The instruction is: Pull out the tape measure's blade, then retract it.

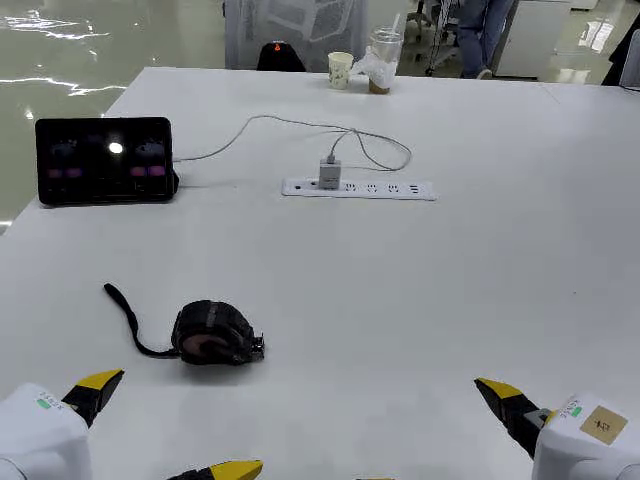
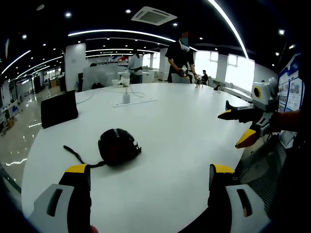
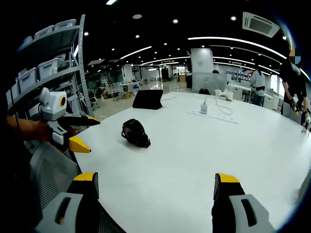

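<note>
Tape measure [image 1: 212,333] on the white table [image 1: 450,290], left of centre and toward the near edge. Lies on its side, dark case, blade wound in with just the hook at the case mouth, facing right in the head view. Black strap [image 1: 125,312] trailing from the case to the left and away, flat on the table.

Left gripper [image 1: 168,425] low at the near edge, just this side of the tape measure and apart from it. Jaws spread wide, yellow tips, nothing between them. Same from the left gripper view: tape measure [image 2: 119,145] ahead and a little left of the gap, untouched.

Right gripper [image 3: 156,177] likewise gaping and holding nothing, well off to the right of the tape measure [image 3: 135,132], near the table's edge.

Further back, a tablet [image 1: 103,160] propped at the left, screen dark with faint spots of light. Mid-table, a power strip [image 1: 358,188] with a white charger [image 1: 330,172] plugged in and a cable [image 1: 250,125] running to the tablet. Two cups [image 1: 340,70] at the far edge. People [image 2: 180,53] standing beyond the table
</note>
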Motion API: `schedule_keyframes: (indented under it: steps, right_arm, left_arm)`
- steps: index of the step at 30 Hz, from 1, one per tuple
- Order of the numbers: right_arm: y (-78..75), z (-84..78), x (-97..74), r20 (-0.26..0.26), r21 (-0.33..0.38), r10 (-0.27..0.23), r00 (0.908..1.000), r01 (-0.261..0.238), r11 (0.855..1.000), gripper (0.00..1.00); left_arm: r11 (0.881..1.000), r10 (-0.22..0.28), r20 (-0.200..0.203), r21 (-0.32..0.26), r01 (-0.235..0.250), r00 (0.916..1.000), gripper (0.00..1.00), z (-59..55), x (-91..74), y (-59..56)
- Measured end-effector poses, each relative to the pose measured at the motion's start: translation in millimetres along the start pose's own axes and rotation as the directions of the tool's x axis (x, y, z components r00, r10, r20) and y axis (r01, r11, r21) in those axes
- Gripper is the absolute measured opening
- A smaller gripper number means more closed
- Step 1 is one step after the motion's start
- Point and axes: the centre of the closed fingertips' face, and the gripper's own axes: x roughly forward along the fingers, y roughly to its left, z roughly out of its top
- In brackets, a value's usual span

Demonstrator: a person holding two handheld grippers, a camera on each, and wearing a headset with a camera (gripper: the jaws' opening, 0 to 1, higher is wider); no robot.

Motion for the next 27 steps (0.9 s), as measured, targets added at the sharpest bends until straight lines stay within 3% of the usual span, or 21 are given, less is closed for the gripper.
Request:
schedule_keyframes:
  steps: [7,14,27]
  right_arm:
    - [-1.0,0.5,5.6,-0.014,-0.021,0.038,0.9992,-0.038,0.999,0.99]
    - [-6.7,4.1,9.9,-0.023,-0.034,0.056,0.9982,-0.057,0.998,0.99]
    - [-8.1,6.0,21.1,-0.057,-0.084,0.120,0.9911,-0.125,0.989,0.99]
  left_arm:
    - [1.000,-0.010,-0.011,0.010,0.010,0.9999,0.99,2.3,4.2,2.6]
    - [0.999,-0.030,-0.037,0.012,0.030,0.9989,0.99,-2.6,8.6,2.3]
    - [0.998,-0.060,-0.057,0.030,0.062,0.9966,0.98,2.6,19.4,7.8]
